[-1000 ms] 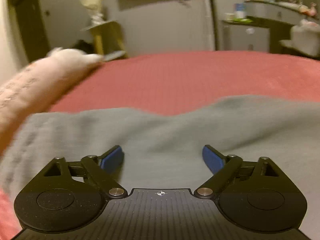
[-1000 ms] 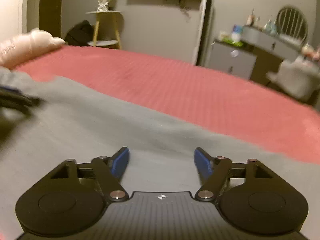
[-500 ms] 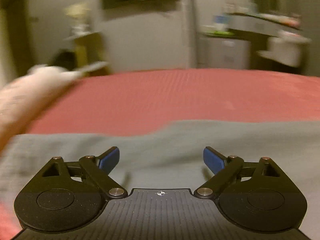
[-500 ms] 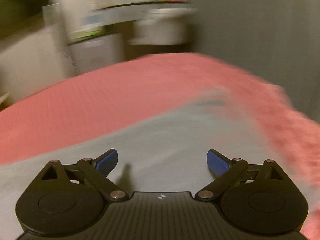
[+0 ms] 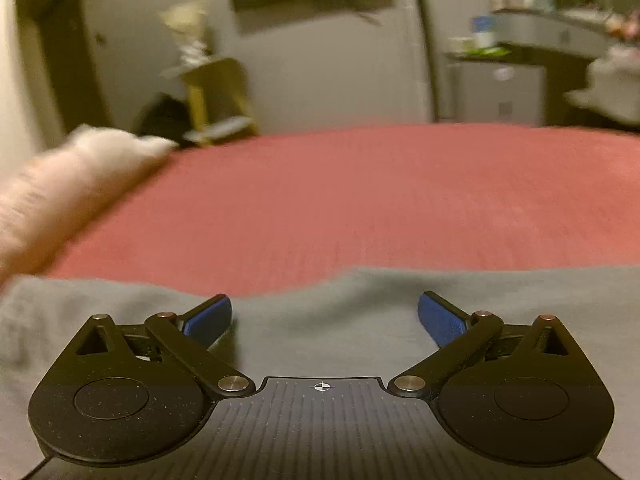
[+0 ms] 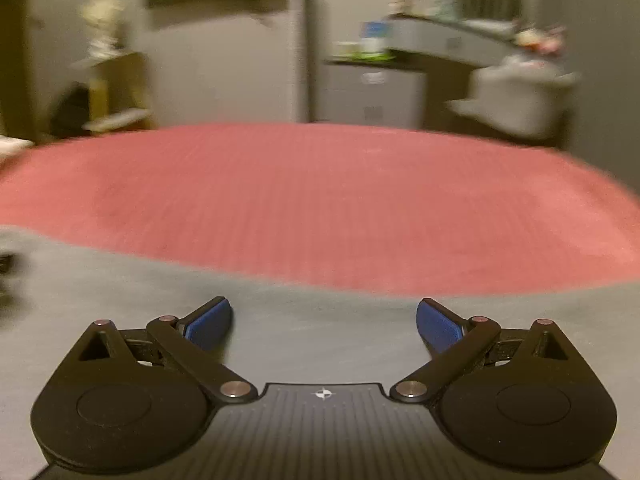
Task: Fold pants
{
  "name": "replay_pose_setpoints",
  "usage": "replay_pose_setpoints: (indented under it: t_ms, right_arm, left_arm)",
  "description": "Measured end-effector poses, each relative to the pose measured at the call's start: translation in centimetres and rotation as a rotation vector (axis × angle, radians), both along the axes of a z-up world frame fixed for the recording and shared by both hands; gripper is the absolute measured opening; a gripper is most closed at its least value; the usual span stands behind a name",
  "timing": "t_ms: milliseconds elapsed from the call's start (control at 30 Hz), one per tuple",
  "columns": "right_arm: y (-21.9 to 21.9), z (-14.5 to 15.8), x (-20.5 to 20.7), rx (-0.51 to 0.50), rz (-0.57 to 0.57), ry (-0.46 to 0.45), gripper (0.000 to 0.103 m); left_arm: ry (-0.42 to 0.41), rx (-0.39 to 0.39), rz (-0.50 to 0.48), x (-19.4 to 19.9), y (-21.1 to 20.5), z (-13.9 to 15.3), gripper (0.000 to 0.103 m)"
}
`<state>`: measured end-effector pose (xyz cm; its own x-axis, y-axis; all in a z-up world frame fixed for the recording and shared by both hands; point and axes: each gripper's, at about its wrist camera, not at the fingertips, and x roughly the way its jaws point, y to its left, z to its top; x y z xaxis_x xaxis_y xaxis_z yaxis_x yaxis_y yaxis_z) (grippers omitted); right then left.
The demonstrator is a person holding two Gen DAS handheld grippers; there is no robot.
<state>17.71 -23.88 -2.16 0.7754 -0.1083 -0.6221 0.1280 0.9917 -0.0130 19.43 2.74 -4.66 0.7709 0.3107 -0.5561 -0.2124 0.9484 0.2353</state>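
Open red bedspread (image 5: 360,200) lies ahead; only a pale pillow (image 5: 68,176) crowds its left

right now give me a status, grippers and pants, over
Left gripper open, holding nothing. Right gripper open, holding nothing. Grey pants spread on the red bed under both, far edge just ahead. Pink pillow off to the left, not in the way.
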Motion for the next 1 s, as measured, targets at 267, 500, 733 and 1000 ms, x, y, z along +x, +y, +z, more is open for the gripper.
replay_pose_setpoints:
  t_ms: [267, 500, 733, 1000]
  right_arm:
    - [-9.3, 1.6, -3.5, 0.056, -0.237, 0.012, 0.099]
    - [-13.6, 0.6, -10.9, 0.022, -0.242, 0.089, 0.099]
    - [-23.9, 3.6, -22.2, 0.537, -0.733, -0.068, 0.086]
    - [-26.4, -0.4, -26.2, 0.708, -0.793, -0.034, 0.036]
  left_arm:
    - [-0.030, -0.018, 0.118, -5.7, 9.6, 2.4, 0.103]
    - [0.082, 0.147, 0.208, -8.7, 14.1, 1.7, 0.093]
    - [-0.004, -0.049, 0.083, -11.6, 8.0, 5.6, 0.099]
    - [0.172, -0.588, -0.135, -10.7, -1.1, 2.6, 0.101]
